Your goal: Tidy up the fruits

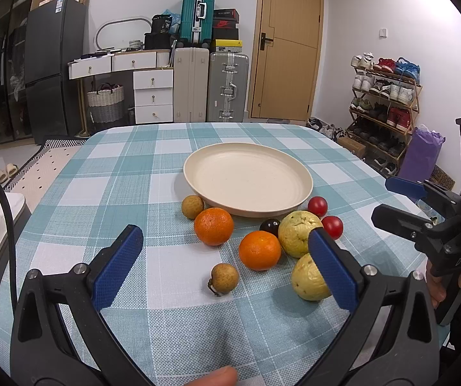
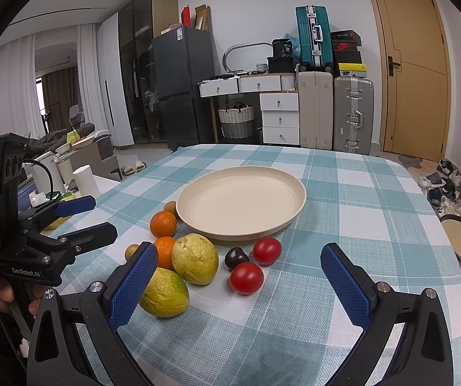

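Checked surface point(image 1: 133, 167): plate point(image 1: 248, 178) bare, fruit loose. Both grippers' fingers point(image 1: 119, 265) point(image 2: 133, 284) apart, holding nothing. Centre over orange point(image 1: 259, 250), close gently.

Fruits point(image 1: 259, 250) clustered on the table point(image 1: 133, 167) just before the plate point(image 1: 248, 178), both tools nearer still.

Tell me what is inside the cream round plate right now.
Nothing: the cream round plate shows only its bare speckled bottom in both views. Every fruit sits on the checked tablecloth in front of it. Whatever lies under the plate is covered.
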The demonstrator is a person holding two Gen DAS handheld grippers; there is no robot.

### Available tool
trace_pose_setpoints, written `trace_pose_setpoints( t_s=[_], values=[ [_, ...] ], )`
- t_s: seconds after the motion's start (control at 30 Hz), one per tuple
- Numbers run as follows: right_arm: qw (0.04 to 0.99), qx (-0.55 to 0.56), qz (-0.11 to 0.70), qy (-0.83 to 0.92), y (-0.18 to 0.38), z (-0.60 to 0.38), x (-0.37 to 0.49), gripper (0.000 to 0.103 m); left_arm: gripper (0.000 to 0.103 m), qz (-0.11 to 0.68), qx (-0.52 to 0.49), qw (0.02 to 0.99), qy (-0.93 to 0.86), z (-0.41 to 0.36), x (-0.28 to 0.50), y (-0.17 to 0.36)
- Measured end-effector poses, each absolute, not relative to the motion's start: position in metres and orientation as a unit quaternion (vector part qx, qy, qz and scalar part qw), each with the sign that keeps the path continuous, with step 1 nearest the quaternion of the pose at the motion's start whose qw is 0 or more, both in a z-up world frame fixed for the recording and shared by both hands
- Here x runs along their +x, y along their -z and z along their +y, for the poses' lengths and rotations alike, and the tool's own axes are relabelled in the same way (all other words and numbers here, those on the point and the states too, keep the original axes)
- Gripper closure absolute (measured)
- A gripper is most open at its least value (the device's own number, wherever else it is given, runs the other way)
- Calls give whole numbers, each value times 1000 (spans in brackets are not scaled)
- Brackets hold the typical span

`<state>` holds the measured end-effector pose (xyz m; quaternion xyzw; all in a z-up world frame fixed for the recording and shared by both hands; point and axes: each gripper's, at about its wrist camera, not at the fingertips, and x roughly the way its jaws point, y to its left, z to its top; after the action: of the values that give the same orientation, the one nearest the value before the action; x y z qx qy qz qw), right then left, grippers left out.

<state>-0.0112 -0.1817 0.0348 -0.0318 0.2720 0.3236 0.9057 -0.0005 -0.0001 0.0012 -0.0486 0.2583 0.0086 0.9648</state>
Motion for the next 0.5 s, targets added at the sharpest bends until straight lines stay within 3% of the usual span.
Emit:
trace_pose_setpoints(
  t_s=[0.5],
  values=[
    [904,-38,287,-316,-33,-178,-8,0,1,267,-53,962,-21,5,4,7]
  ],
)
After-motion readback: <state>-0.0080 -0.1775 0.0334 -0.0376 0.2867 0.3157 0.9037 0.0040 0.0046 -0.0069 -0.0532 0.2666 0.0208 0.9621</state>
